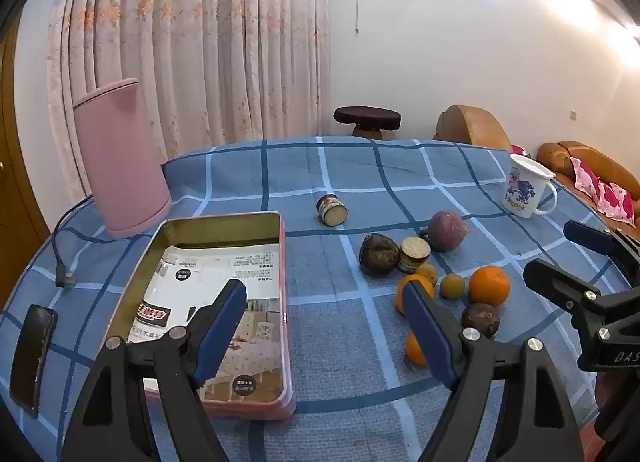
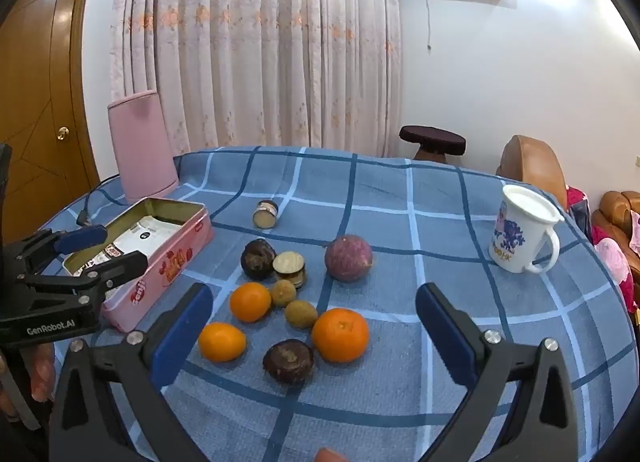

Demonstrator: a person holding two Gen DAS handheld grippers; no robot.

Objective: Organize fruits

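Fruits lie loose in a cluster on the blue checked tablecloth point(image 2: 500, 342), right of the pink tin point(image 2: 168, 266) and ahead of the right gripper point(image 2: 314, 308). Counted from the right wrist view: three oranges (the largest point(image 2: 340, 334) at about 5 o'clock in the cluster), two small tan fruits point(image 2: 301, 314), two dark brown round ones point(image 2: 288, 361), and one purple-red fruit point(image 2: 348, 264) at 1 o'clock. In the left wrist view, the left gripper's point(image 1: 326, 304) right finger hides part of two oranges. Two small jars lie on their sides, one point(image 2: 290, 268) among the fruit and one point(image 2: 265, 214) apart at 12 o'clock; their labels are too small to read. The tin holds a printed sheet with Chinese text that I cannot make out. The white mug point(image 2: 520, 234) at 2 o'clock carries a blue cartoon with partly legible lettering. The left gripper's body reads "GenRobot.AI". Both grippers hang with jaws spread wide, nothing between them.
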